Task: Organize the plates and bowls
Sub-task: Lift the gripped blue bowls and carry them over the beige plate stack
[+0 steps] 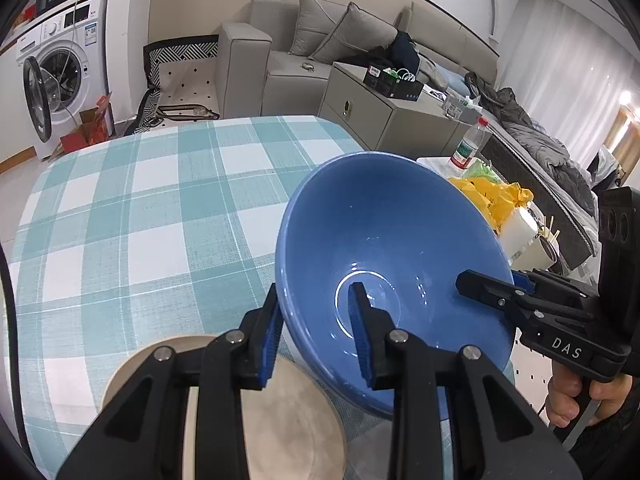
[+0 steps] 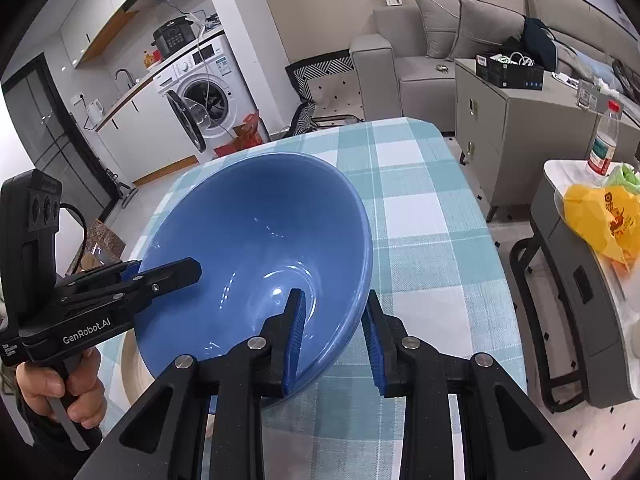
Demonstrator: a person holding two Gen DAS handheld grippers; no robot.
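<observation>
Now mid-carry: blue bowl point(image 1: 392, 264) tilted, off checked tablecloth point(image 1: 140, 208), above beige plate point(image 1: 288, 412) at near edge. Left gripper point(image 1: 316, 336), right gripper point(image 2: 336, 340) clamped on opposite rims. Next, probably: level, lower onto plate.

Matte black plastic left gripper point(image 1: 316, 326) with ribbed blue finger pads point(image 1: 269, 340), silver pivot screws and white "GenRobot.AI" lettering. Matching black right gripper point(image 2: 334, 334) marked "DAS", lower right of the left view. Dark sleeves.

bright, sharp — fisheye-warped edges
</observation>
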